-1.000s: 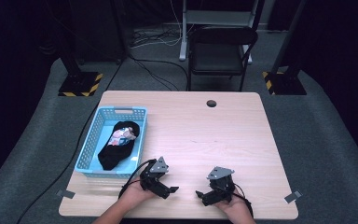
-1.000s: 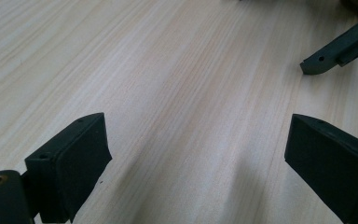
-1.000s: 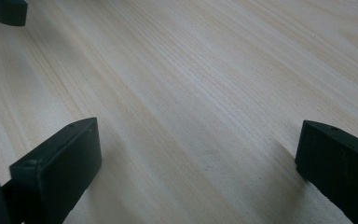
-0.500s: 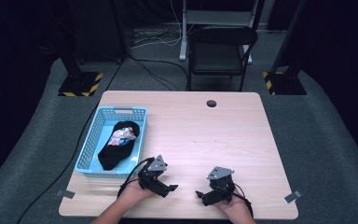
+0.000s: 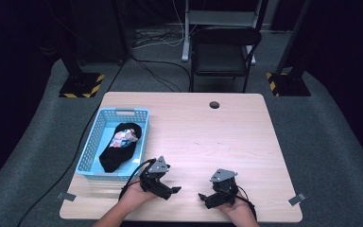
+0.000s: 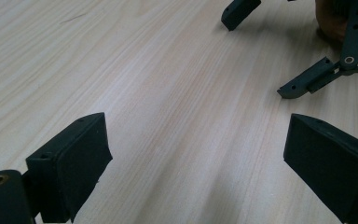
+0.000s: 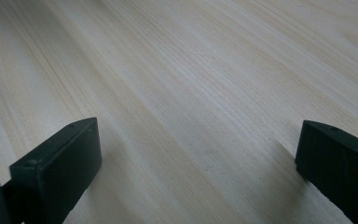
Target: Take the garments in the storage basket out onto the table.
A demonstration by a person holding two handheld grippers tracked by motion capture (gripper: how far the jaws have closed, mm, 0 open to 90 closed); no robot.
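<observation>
Both tongs, left tongs [image 5: 170, 190] and right tongs [image 5: 204, 197], sat gaping wide and empty on the desk [image 5: 227, 137], probably just parked. The dark clothes [image 5: 120, 146] lay bundled in the blue basket [image 5: 90, 142], near the left one.

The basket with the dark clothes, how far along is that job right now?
Done: dark clothes lie inside the blue basket. In hand: nothing; the left gripper and right gripper rest open on the table. Left: nothing loose on the tabletop.
</observation>
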